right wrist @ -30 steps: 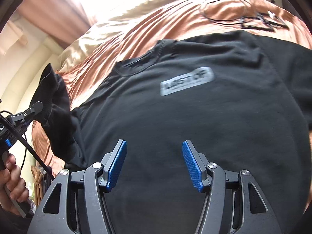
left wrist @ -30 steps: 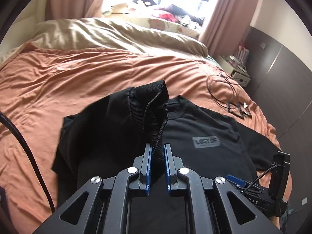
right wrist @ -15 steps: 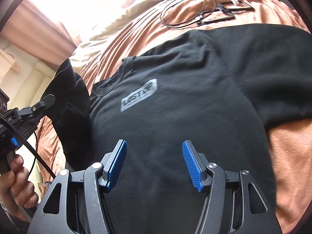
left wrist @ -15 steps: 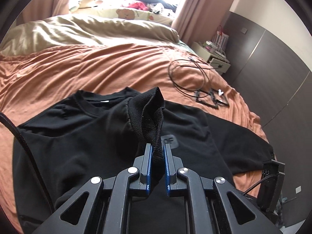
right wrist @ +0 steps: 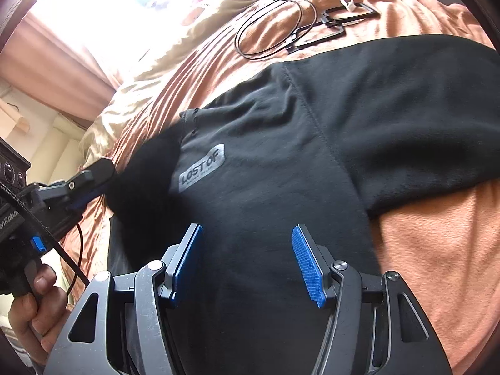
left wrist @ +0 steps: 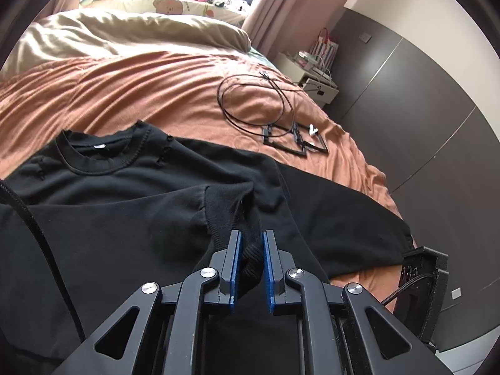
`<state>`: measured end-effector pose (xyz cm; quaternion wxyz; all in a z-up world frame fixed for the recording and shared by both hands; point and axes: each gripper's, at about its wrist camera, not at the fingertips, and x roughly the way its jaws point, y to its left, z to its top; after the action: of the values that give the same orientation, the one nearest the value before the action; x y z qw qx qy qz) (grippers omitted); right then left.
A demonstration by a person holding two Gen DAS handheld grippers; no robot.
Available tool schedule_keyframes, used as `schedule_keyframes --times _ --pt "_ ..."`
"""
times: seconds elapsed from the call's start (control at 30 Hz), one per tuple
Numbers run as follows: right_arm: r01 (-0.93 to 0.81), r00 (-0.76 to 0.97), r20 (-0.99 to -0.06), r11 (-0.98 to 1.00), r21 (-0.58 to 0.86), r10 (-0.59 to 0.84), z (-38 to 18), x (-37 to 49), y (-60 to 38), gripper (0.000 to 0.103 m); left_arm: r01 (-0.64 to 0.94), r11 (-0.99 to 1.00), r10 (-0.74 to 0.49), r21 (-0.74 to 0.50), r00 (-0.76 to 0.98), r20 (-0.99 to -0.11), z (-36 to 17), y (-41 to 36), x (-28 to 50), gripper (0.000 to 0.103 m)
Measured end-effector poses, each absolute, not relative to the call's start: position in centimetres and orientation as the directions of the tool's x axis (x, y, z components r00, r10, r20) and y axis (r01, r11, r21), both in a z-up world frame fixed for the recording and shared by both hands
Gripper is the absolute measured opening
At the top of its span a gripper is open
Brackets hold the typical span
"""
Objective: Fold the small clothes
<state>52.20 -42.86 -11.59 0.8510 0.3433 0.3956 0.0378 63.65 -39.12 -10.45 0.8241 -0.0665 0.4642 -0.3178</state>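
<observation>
1. Compared with a second ago, the left claw [left wrist: 250, 268] is carrying the ribbed cuff [left wrist: 247, 256] of the sleeve across the black sweatshirt [left wrist: 125, 218] and is sinking onto the chest, where earlier the cuff was standing up above the pads.
2. Its jaws are now opening, though the cuff is still sitting between the blue pads [left wrist: 235, 268], which are looking narrow and are still touching the knit.
3. The right claw [right wrist: 247, 265] is hovering half wide over the lower body of the sweatshirt, holding nothing.
4. The sweatshirt is lying face up on the orange bed cover [left wrist: 125, 93], its far sleeve [right wrist: 406, 118] stretching out to the right, unfolded.
5. Risk: the ribbing is likely snagging on the textured pads as they part, so withdrawing too soon is going to drag the sleeve back off the chest.
6. Risk: the folded sleeve is bunching near the armpit [left wrist: 265, 193], which may be leaving a lumpy, crooked fold.
7. Risk: the soft bedding is giving way underneath, so pressing down could be shifting the whole garment toward the black cable loop [left wrist: 253, 100] on the far right.
</observation>
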Motion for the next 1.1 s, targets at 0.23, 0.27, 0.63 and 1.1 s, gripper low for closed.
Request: schedule_keyframes --times 0.23,0.27,0.63,1.1 --pt "0.206 0.676 -0.643 0.746 0.633 0.359 -12.0 53.1 -42.3 0.058 0.435 0.813 -0.552 -0.387 0.362 -0.751 -11.7 -36.1 63.7 0.021" --pt "0.205 0.673 -0.645 0.746 0.633 0.363 -12.1 53.5 -42.0 0.058 0.419 0.821 -0.543 -0.386 0.369 -0.754 -11.8 -35.0 63.9 0.021" --pt "0.231 0.641 -0.673 0.744 0.627 0.369 -13.6 57.0 -39.7 0.042 0.251 0.913 -0.404 -0.321 0.456 -0.793 -13.1 -22.2 65.3 0.021" --pt "0.242 0.621 -0.714 0.787 0.568 0.324 -13.7 60.8 -39.3 0.042 0.005 0.961 -0.242 -0.278 0.505 -0.828 -15.4 -4.0 64.8 0.021"
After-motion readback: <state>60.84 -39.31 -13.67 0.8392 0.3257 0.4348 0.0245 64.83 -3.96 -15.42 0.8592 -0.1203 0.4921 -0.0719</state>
